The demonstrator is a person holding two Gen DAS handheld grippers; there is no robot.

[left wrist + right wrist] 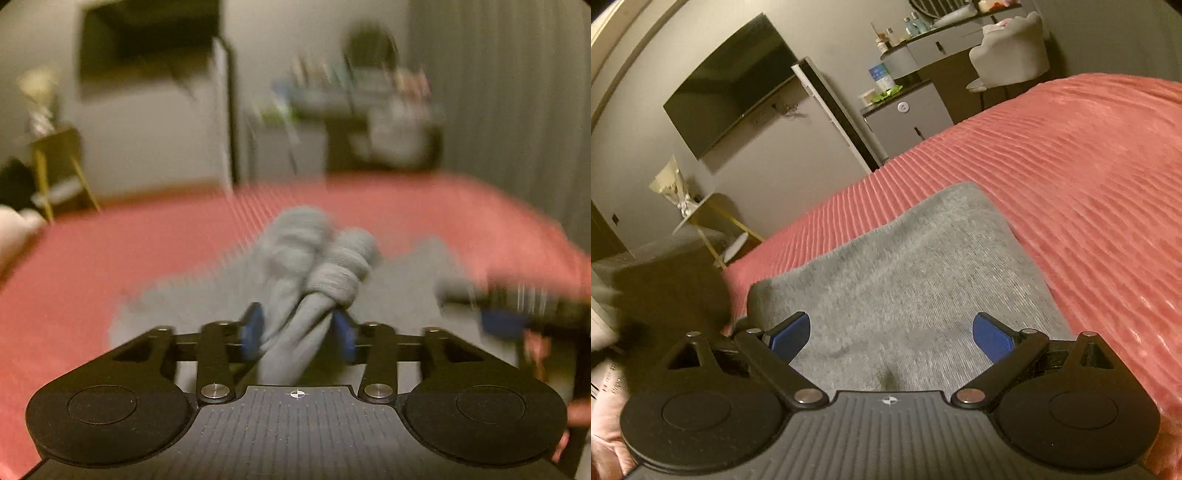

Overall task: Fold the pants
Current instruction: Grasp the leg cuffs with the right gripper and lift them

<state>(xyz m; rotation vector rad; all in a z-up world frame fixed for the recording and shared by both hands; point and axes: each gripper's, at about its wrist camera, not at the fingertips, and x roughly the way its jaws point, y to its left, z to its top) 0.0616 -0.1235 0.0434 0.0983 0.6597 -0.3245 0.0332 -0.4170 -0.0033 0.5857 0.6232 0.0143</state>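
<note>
Grey pants (pixel 897 273) lie on a pink ribbed bedspread (pixel 1089 177). In the left wrist view my left gripper (pixel 297 330) is shut on a bunched part of the pants (pixel 317 273), with ribbed cuffs sticking up between the blue pads; the view is blurred. My right gripper (pixel 502 314) shows at the right of that view, low over the cloth. In the right wrist view my right gripper (pixel 892 334) is open just above the flat grey cloth, holding nothing.
The bed's left edge (pixel 738 273) drops to a dark floor. A wall TV (pixel 731 85), a small gold-legged side table (pixel 701 221), a grey cabinet (pixel 908 118) and a vanity with a pale chair (pixel 1012 55) stand beyond the bed.
</note>
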